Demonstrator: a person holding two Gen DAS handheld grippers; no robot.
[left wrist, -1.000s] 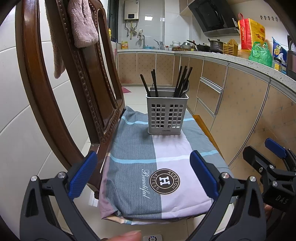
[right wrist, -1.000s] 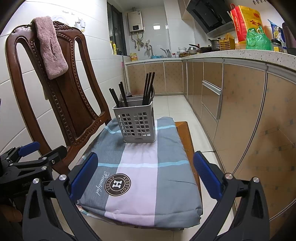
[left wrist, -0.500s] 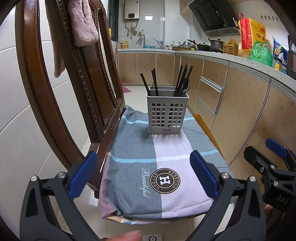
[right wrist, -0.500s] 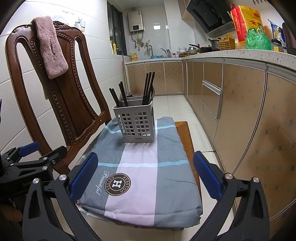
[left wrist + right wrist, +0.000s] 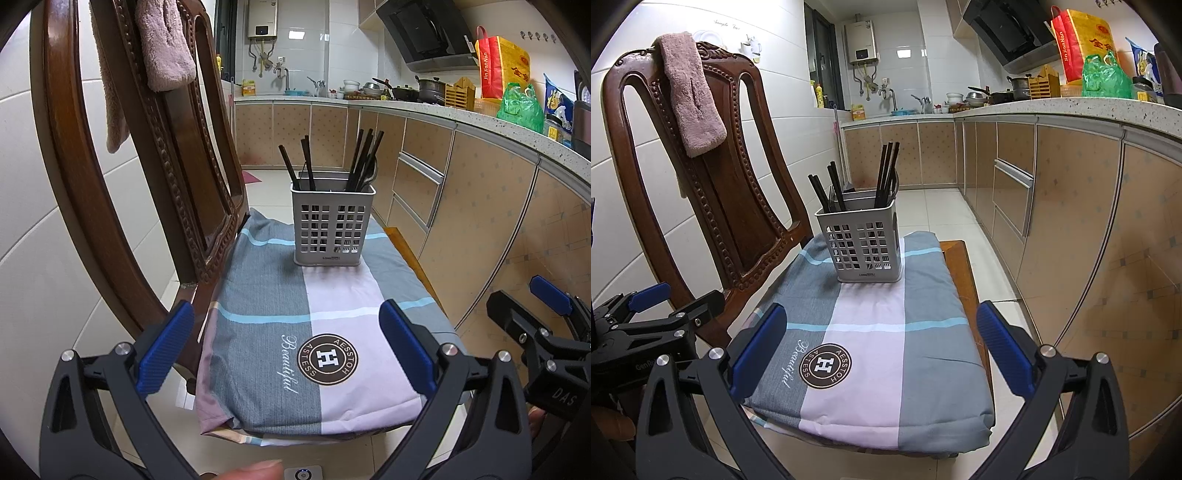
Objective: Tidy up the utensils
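Caddy (image 5: 333, 225) stands upright on the cloth (image 5: 266, 295) covering a chair (image 5: 122, 177) seat, at 12 o'clock from both grippers, well apart from them. Black chopsticks (image 5: 364, 158) lean in its right compartment, a few more (image 5: 301, 162) in the left; a spoon bowl shows beside the right bunch.

Left gripper (image 5: 286, 350) — jaws wide apart, nothing between them. Right gripper (image 5: 882, 347) — same, empty, low over the cloth's near edge.

Pink towel (image 5: 690, 92) draped on the chair back. Table (image 5: 1071, 103) at 2 o'clock.
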